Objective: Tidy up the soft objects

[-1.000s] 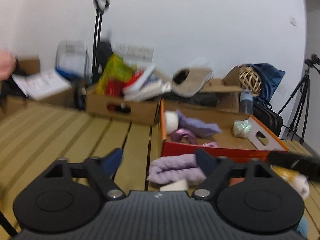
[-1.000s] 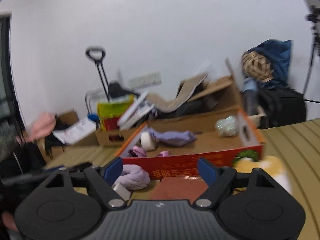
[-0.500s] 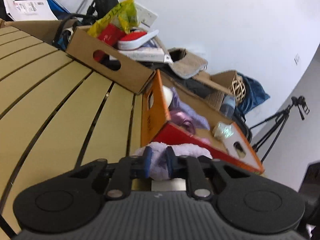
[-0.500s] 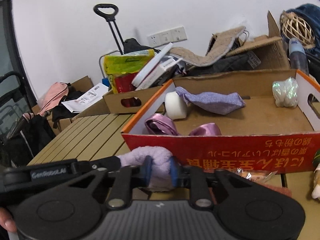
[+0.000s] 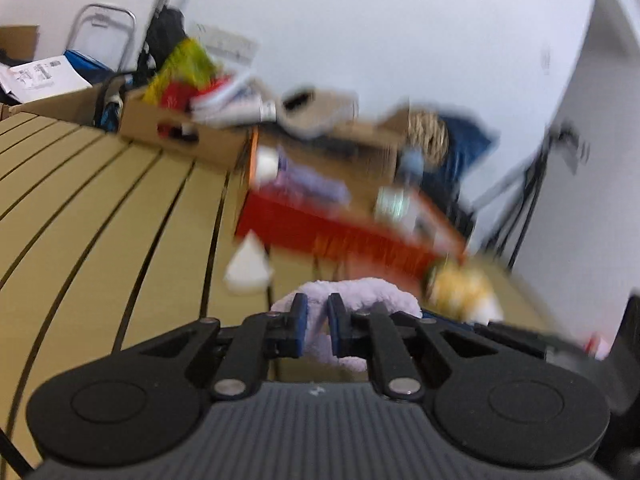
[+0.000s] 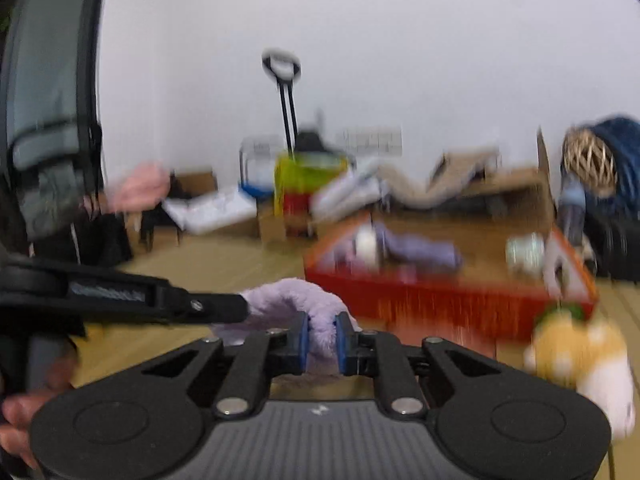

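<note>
Both grippers pinch the same fluffy lilac cloth (image 5: 360, 292). In the left wrist view the left gripper (image 5: 318, 326) has its blue pads nearly together with a fold of the cloth squeezed between them. In the right wrist view the right gripper (image 6: 320, 338) is likewise closed down to a narrow gap on another fold of the lilac cloth (image 6: 288, 300), and the left gripper's black arm reaches in from the left side of that picture to the cloth's other end. The cloth sits just in front of both tools, over the slatted wooden table (image 5: 100, 216), on the near side of the red cardboard box (image 5: 340, 236).

The red box (image 6: 440, 296) stands on the table toward its far edge and holds a purple cloth (image 6: 416, 248), a white roll (image 6: 366, 242) and a pale shiny bundle (image 6: 524, 250). A yellow and white plush toy (image 6: 580, 360) lies on the table near the box's front right corner. A small white object (image 5: 248, 264) lies on the slats just off the box's front left corner; blur hides what it is. Behind, brown cardboard boxes (image 5: 180, 132) of mixed clutter stand against the wall.
</note>
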### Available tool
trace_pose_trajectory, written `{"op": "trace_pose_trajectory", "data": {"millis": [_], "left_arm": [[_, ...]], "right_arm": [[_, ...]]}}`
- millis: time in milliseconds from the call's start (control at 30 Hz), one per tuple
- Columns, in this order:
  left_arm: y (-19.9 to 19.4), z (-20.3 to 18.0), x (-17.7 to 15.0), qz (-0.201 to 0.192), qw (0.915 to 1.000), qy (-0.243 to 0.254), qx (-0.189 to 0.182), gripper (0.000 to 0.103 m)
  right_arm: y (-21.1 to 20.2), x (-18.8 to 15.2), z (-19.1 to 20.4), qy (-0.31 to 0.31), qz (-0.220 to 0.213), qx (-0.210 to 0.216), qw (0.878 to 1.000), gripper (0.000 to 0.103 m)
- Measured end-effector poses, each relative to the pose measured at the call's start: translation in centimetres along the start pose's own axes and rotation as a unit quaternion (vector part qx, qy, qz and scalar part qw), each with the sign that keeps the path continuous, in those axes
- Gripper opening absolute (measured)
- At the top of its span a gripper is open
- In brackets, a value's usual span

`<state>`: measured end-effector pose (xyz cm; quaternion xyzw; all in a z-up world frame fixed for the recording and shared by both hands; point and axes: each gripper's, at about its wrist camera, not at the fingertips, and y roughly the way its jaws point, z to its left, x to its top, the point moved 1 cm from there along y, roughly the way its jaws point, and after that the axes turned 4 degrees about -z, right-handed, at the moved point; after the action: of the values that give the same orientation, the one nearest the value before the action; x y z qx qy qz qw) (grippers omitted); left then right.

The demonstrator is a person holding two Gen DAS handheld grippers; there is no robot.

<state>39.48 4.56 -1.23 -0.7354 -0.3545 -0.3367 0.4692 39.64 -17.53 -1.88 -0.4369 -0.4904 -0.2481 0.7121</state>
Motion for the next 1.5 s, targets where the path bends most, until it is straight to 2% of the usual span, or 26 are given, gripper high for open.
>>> {"op": "trace_pose_trajectory", "data": {"millis": [33,67,133,167,200,233,267,300,333,433,500,567,600,733,800,833,867,967,1200,1267,1367,1500], "left_arm": [[-0.1,-0.4,-0.9,0.016,0.9995,0.026,0.011,0.013],[-0.5,-0.8,-1.8,0.018,0.9981,0.05,0.031,0.014],[-1.8,-1.5,-2.7,0.019,0.9971,0.069,0.028,0.016],[-2.7,-1.5,-2.7,0.01,0.9984,0.053,0.015,0.024],[-3.6,-1.4,-2.8,0.001,0.9994,0.033,0.003,0.046],[-4.1,-1.2,-2.8,-0.005,0.9999,0.014,-0.003,0.058],[-4.5,-1.1,-2.8,-0.009,1.0,0.001,-0.005,0.067],[-4.6,-1.0,-2.8,-0.008,1.0,-0.005,-0.001,0.066],[-4.4,-0.9,-2.8,-0.006,1.0,-0.004,0.005,0.066],[-2.7,-0.6,-2.4,0.009,0.9995,-0.008,0.03,0.066],[-1.2,-0.1,-2.2,0.03,0.9985,-0.025,0.038,0.06],[0.0,0.4,-2.3,0.054,0.9967,-0.047,0.039,0.055],[0.3,0.7,-2.4,0.065,0.9956,-0.057,0.035,0.054],[0.6,1.4,-3.1,0.098,0.9931,-0.059,0.026,0.044],[0.6,1.6,-3.3,0.098,0.9933,-0.06,0.014,0.032],[0.6,1.6,-3.3,0.099,0.9928,-0.066,0.008,0.031],[0.6,1.7,-3.3,0.1,0.9926,-0.068,0.009,0.029],[0.6,1.2,-3.4,0.099,0.9932,-0.06,0.009,0.025],[-0.5,-0.3,-3.1,0.085,0.9961,-0.023,0.009,0.019],[-1.1,-1.4,-2.2,0.066,0.9978,0.004,0.008,0.019],[-1.0,-2.3,0.5,0.036,0.9992,0.011,-0.008,0.019],[3.1,-3.0,6.9,0.018,0.9997,0.003,-0.019,0.019]], "right_arm": [[-0.2,-0.9,0.0,0.014,0.021,0.0,1.0,0.014],[-0.8,-1.8,0.0,0.031,0.034,-0.002,0.999,0.019],[-2.0,-3.4,0.5,0.046,0.057,-0.014,0.997,0.025],[-2.6,-3.8,0.7,0.053,0.07,-0.018,0.996,0.031],[-3.4,-4.2,0.8,0.064,0.077,-0.012,0.995,0.041],[-4.1,-4.5,0.9,0.072,0.075,-0.006,0.995,0.048],[-4.9,-4.4,0.8,0.083,0.064,-0.006,0.994,0.062],[-5.6,-4.2,0.5,0.094,0.05,-0.014,0.994,0.071],[-6.2,-3.9,0.2,0.108,0.032,-0.024,0.993,0.073],[-6.3,-3.2,-1.8,0.19,-0.003,-0.023,0.981,0.066],[-4.9,-3.4,-3.5,0.276,-0.002,0.005,0.961,0.049],[-3.6,-3.9,-4.1,0.323,0.008,0.018,0.946,0.044],[-3.0,-4.1,-3.9,0.326,0.014,0.016,0.945,0.043],[-1.4,-4.2,-2.1,0.261,0.043,-0.018,0.964,0.04],[-1.3,-4.5,-1.7,0.243,0.047,-0.021,0.969,0.039],[-1.2,-4.6,-1.6,0.236,0.046,-0.023,0.97,0.038],[-1.2,-4.6,-1.4,0.229,0.046,-0.022,0.972,0.031],[-1.0,-4.3,-1.1,0.21,0.046,-0.023,0.976,0.026],[-2.4,-3.7,-0.3,0.184,0.035,-0.028,0.982,0.023],[-3.3,-2.7,-0.3,0.183,0.023,-0.014,0.983,0.023],[-3.7,0.2,-0.9,0.17,0.003,0.0,0.986,0.023],[-0.8,6.0,-3.8,0.162,-0.012,0.005,0.987,0.023]]}}
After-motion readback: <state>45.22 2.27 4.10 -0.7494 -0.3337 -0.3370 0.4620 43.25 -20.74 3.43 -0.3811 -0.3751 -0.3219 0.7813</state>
